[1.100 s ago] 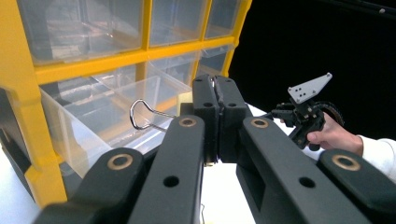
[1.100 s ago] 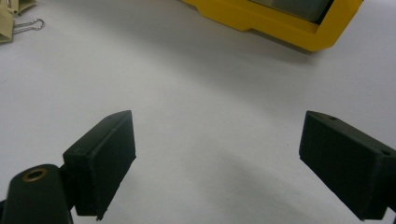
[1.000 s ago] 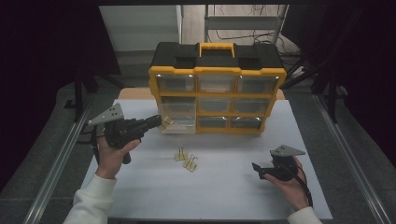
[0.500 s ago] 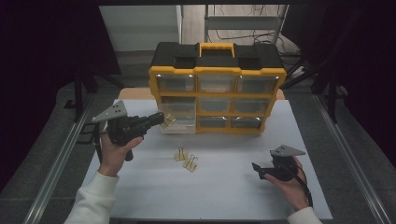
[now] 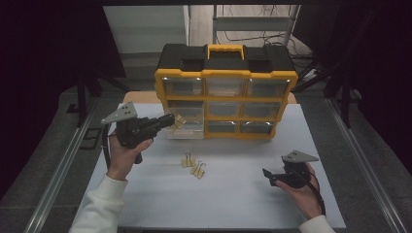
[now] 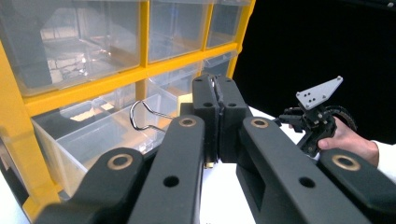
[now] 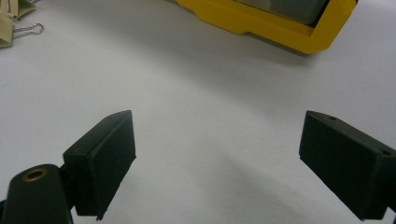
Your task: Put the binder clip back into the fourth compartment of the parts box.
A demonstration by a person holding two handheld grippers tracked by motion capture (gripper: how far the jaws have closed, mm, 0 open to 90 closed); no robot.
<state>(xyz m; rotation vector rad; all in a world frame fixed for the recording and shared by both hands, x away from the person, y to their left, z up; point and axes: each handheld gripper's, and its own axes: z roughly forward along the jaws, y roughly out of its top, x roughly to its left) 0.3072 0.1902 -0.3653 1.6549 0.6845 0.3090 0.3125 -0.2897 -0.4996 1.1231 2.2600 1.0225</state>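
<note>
The binder clip [image 6: 149, 115] is clamped between the closed jaws of the left gripper [image 5: 167, 121], its cream body pinched at the tips and its wire loop sticking out to the side, just over the pulled-out clear drawer [image 5: 186, 131] in the left column of the yellow and black organiser [image 5: 226, 77]. The likeliest slip, to my eye, comes at release: the clip hangs near the drawer's front edge rather than deep inside, so if the jaws part here it may catch the rim with its loop and drop onto the table. The grip looks to be on one end of the body, so the clip could also swivel between the pads. Two more binder clips [image 5: 193, 164] lie below and well short of those jaws on the white table [image 5: 233, 194]. The right gripper [image 5: 271, 175] rests low on that surface, well apart from the left one, its jaws spread wide with nothing but bare white between them. Beyond the table the room is dark, with metal rails at both sides and cables behind the organiser.
</note>
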